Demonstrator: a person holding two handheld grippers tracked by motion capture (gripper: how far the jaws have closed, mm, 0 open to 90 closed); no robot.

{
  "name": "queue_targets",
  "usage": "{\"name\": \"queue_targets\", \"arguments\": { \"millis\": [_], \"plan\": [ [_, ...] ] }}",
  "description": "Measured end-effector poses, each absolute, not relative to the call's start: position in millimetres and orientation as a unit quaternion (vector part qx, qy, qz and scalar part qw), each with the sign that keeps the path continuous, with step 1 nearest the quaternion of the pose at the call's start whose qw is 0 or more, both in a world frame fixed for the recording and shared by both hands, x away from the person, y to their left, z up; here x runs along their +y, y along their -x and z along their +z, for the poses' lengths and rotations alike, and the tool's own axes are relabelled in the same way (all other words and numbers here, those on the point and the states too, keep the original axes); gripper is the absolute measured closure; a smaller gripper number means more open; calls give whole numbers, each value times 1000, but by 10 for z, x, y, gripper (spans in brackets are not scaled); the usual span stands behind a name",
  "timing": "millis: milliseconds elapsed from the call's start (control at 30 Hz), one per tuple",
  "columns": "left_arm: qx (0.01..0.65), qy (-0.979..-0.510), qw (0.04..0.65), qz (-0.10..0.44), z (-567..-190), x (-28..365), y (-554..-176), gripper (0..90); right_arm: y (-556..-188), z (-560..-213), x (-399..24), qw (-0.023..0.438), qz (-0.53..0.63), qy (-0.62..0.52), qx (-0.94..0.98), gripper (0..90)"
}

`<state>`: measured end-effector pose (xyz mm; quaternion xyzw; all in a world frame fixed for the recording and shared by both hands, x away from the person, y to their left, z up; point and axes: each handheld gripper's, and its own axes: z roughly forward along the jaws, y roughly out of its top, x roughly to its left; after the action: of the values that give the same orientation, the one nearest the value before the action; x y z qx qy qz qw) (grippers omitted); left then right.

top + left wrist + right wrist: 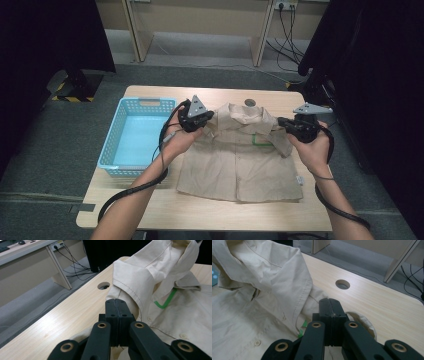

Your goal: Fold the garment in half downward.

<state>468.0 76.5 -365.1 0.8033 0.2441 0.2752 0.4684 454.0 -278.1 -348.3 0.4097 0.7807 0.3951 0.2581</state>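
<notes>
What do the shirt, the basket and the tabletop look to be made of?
Shirt: thin woven cloth, matte beige; it creases and shows stitched seams and buttons. Basket: probably moulded plastic, light blue, with perforated lattice walls. Tabletop: pale wood grain with a smooth sheen, possibly laminate.

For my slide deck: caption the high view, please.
Two hand-held tongs, left and right, pinch a beige shirt beside a blue basket.

A matt, creased cloth shirt (pixel 240 160) lies on a smooth pale wood table (pixel 200 210) beside a glossy plastic basket (pixel 135 135).
</notes>
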Motion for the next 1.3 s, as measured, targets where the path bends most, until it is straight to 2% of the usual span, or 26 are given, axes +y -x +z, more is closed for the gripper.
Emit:
{"name": "queue_targets", "arguments": {
  "millis": [900, 1300],
  "plan": [
    [206, -819, 466, 263, -4079, 835, -3905, 897, -3805, -3841, -2818, 251, 384, -379, 804, 900],
    [188, -840, 443, 251, -4301, 787, -3708, 897, -3648, -4054, -2825, 233, 361, -373, 822, 900]
  ]
}}
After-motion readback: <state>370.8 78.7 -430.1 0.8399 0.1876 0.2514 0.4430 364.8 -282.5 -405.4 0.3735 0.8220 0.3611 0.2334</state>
